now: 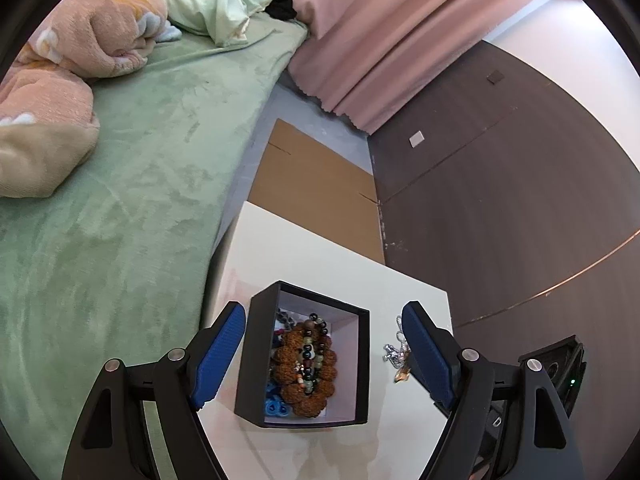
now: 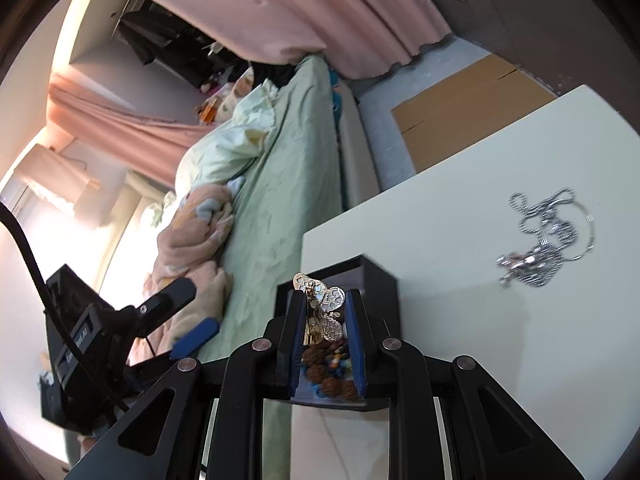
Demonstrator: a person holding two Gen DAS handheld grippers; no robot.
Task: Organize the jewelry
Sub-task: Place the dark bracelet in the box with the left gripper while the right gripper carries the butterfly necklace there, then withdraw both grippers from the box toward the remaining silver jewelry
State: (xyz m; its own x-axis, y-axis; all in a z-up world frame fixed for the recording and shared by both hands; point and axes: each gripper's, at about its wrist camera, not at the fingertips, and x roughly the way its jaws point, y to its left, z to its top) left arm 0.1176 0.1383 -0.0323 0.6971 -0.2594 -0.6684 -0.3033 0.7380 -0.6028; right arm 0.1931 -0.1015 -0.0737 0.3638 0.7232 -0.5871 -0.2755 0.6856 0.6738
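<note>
Right wrist view had the right gripper (image 2: pixel 323 304) clenched on a gold butterfly ornament (image 2: pixel 325 307) above the black box (image 1: pixel 362 364) (beads inside). Left gripper (image 1: pixel 323 354) straddled that box, released. A silver necklace (image 2: pixel 546 240) lay on bare white table (image 2: pixel 460 216) near its far edge.

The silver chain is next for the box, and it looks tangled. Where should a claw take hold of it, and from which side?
Take the silver chain at its dense knot by the heart pendant, coming straight down from above. It lies flat in loose loops on the white table, so a side approach would probably only push it along, and a single loop might slip out.
</note>
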